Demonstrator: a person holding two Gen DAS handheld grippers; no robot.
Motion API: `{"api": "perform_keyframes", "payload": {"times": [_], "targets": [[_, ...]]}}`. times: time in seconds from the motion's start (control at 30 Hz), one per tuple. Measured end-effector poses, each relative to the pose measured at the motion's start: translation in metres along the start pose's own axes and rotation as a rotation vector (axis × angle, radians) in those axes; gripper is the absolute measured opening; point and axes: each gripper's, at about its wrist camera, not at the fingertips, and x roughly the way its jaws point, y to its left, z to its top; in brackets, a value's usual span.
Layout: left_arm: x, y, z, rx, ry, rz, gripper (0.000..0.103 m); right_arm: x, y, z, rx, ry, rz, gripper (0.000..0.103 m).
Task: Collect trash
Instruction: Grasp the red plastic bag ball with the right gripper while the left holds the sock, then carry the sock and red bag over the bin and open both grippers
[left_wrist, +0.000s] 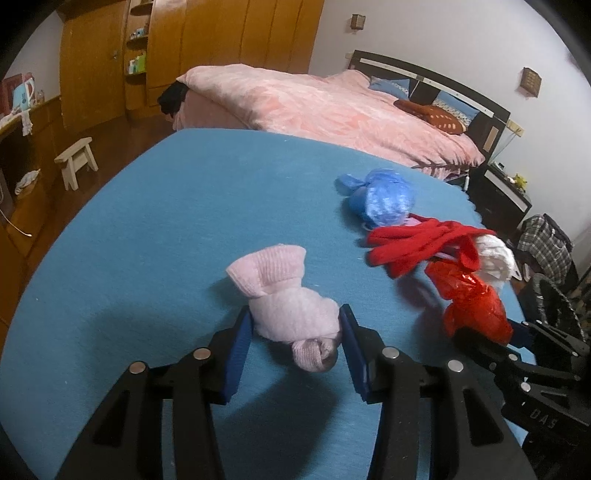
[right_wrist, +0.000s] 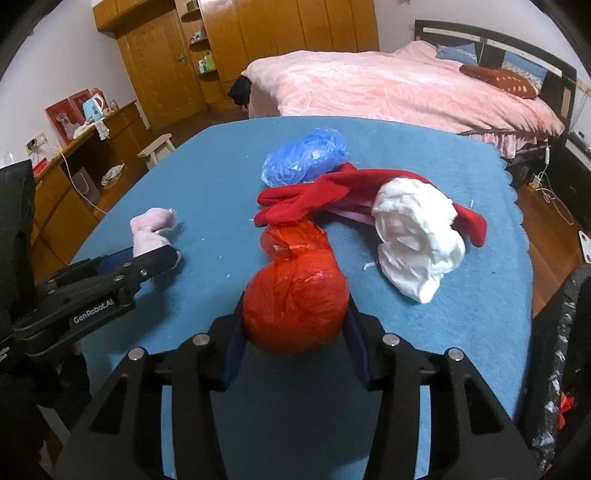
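Observation:
On the blue-covered table (left_wrist: 166, 240), my left gripper (left_wrist: 295, 317) is shut on a knotted pink cloth bundle (left_wrist: 280, 288), with both blue pads against its sides. The right wrist view shows that bundle (right_wrist: 151, 229) at the left, with the left gripper (right_wrist: 147, 262) on it. My right gripper (right_wrist: 295, 302) is shut on a tied red plastic bag (right_wrist: 295, 288), which fills the gap between its fingers. Just beyond lie a red cloth (right_wrist: 314, 195), a blue plastic bag (right_wrist: 306, 158) and a crumpled white bag (right_wrist: 413, 236).
A black bag-lined bin (right_wrist: 561, 332) stands off the table's right edge. Behind the table are a bed with a pink cover (left_wrist: 332, 107), a small wooden stool (left_wrist: 75, 162), wooden wardrobes (left_wrist: 221, 37) and a side cabinet (right_wrist: 74, 177) at the left.

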Motion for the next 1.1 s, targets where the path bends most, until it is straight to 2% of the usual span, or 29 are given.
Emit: {"api": "perform_keyframes", "payload": {"times": [0.33,0.63,1.1], "targets": [[-0.009,-0.03,-0.012,0.034,0.01,-0.028,0.047,-0.025,-0.019,-0.006,0.036,-0.023,-0.03,0.046],[-0.029,-0.06,-0.009,0.072,-0.018,-0.057,0.047,-0.061,-0.039,-0.011,0.047,-0.075,-0.044,0.046],[-0.048,-0.145,0.002,0.17,-0.062,-0.149,0.047,-0.119,-0.097,-0.023,0.141,-0.169,-0.113,0.047]]}}
